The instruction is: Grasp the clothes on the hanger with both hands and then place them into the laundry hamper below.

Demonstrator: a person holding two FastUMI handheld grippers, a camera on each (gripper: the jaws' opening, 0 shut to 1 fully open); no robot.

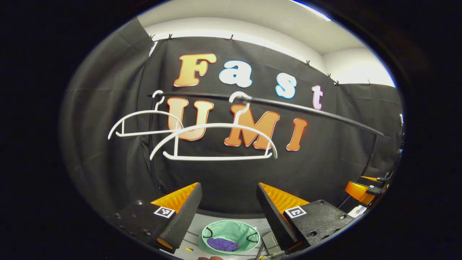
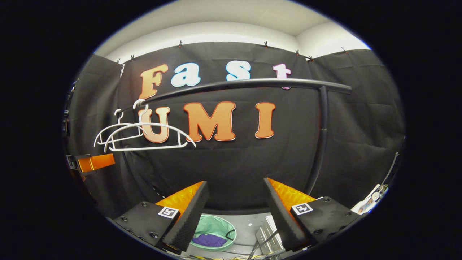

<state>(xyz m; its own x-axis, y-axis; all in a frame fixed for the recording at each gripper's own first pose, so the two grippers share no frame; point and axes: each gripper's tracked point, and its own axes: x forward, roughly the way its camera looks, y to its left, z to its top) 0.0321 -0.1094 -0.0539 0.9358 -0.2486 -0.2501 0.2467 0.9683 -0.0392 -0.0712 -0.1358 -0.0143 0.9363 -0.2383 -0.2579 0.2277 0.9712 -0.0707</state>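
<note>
Nearest the lens in the left gripper view, the left gripper stands with its two fingers spread wide and nothing between them; the right gripper in the right gripper view is likewise spread and empty. Between and below the fingers sits the round mint-green fabric laundry hamper on the pale floor, and a crumpled purple garment already lies inside it. Both grippers are raised well above the hamper, which lies straight down and forward of them, so the clothes appear to be delivered and the task looks finished or nearly so. Ahead, two bare white plastic hangers hang from a dark horizontal rail that runs left to right across the black cloth wall, on its left part in the right gripper view. The left gripper looks nearer to them.
</note>
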